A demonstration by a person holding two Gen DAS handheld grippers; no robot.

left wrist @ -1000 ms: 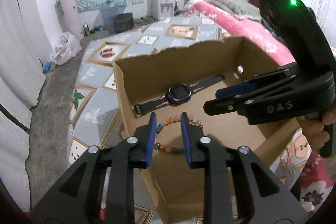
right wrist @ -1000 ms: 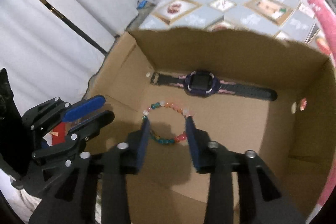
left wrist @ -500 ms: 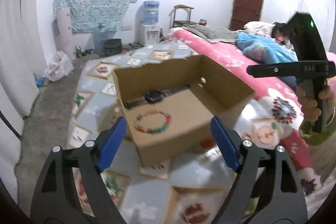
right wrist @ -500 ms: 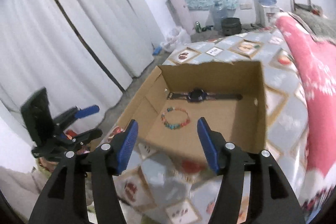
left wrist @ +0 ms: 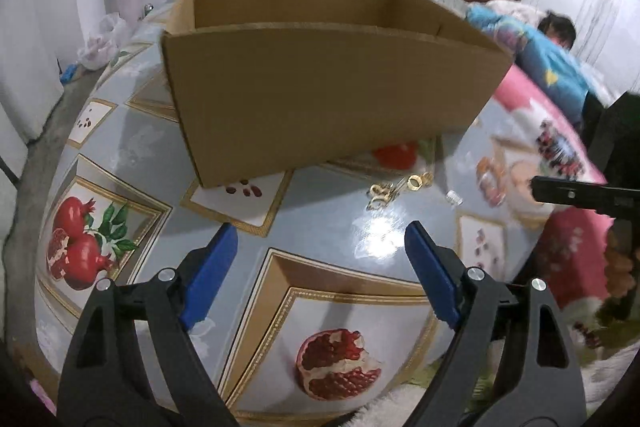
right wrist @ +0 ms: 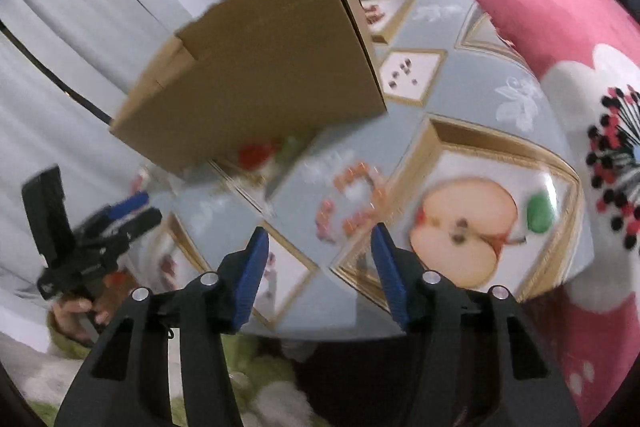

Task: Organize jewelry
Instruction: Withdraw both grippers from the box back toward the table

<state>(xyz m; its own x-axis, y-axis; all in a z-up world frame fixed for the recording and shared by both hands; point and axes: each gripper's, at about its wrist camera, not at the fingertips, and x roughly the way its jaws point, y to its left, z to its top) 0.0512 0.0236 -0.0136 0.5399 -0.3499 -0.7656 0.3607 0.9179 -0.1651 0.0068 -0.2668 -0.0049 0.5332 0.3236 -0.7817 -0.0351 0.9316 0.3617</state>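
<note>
Just ahead of right gripper, jaws closing on nothing: coral bracelet on tabletop. Left gripper wide, empty, gold earrings ahead-right, nr box.

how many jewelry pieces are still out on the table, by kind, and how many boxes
gold jewelry cluster: 1 (pieces too small to separate)
orange bead bracelet: 1
small white piece: 1 (kind unclear)
cardboard box: 1
total: 4
</note>
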